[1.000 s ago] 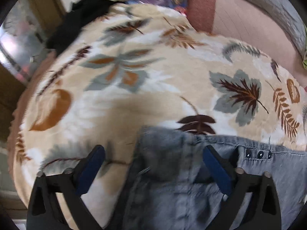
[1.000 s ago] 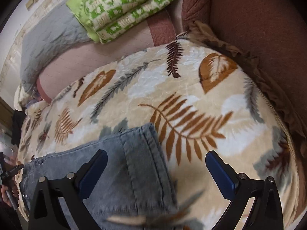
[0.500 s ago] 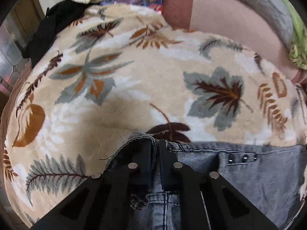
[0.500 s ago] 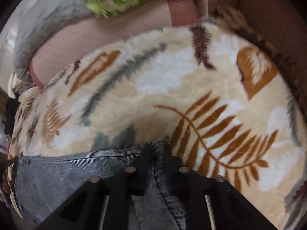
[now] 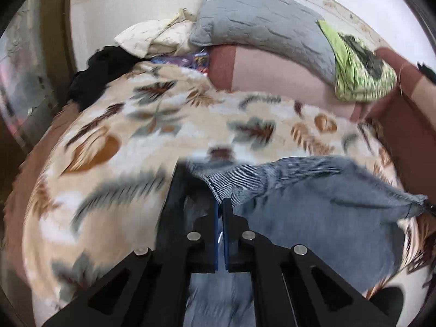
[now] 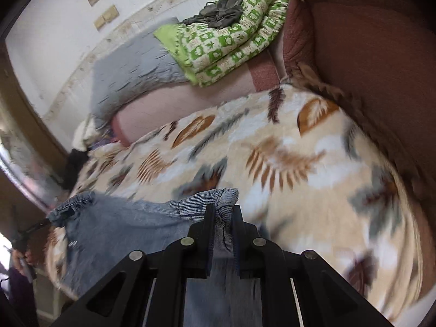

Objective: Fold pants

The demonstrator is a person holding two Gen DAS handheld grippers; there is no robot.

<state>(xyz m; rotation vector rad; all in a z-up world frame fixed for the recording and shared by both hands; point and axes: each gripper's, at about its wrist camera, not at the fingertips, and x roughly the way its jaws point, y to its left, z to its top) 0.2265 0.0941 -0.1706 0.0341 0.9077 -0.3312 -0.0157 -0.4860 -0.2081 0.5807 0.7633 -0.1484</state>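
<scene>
Left gripper (image 5: 220,207): fingers (image 5: 188,212) clamped on the jeans (image 5: 313,212) at a ribbed hem edge, blue pads nearly touching with denim pinched between. Same clamp as 0.5 s ago, but 1.0 s ago the fingers were wide apart over the waistband.

Right gripper (image 6: 222,215): fingers (image 6: 208,226) also clamped on the jeans (image 6: 120,231), a bunched fold of denim sticking up between them. Also spread apart 1.0 s ago, closed by 0.5 s ago.

Change vs 0.5 s ago: both cameras now tilted up, heavy motion blur. The gripped denim is lifted off the leaf-print blanket (image 5: 114,169) rather than lying flat; the rest of the jeans drapes down onto the blanket. In the left view the fabric spans rightward toward a pulled corner at the frame edge.

Farther back, newly in view: pink bedsheet (image 5: 272,76), grey quilted pillow (image 5: 261,24), green patterned quilt (image 6: 231,43) with a dark garment (image 6: 220,11) on top, black clothing (image 5: 95,73) at the blanket's far left, white wall (image 6: 54,27) behind.
</scene>
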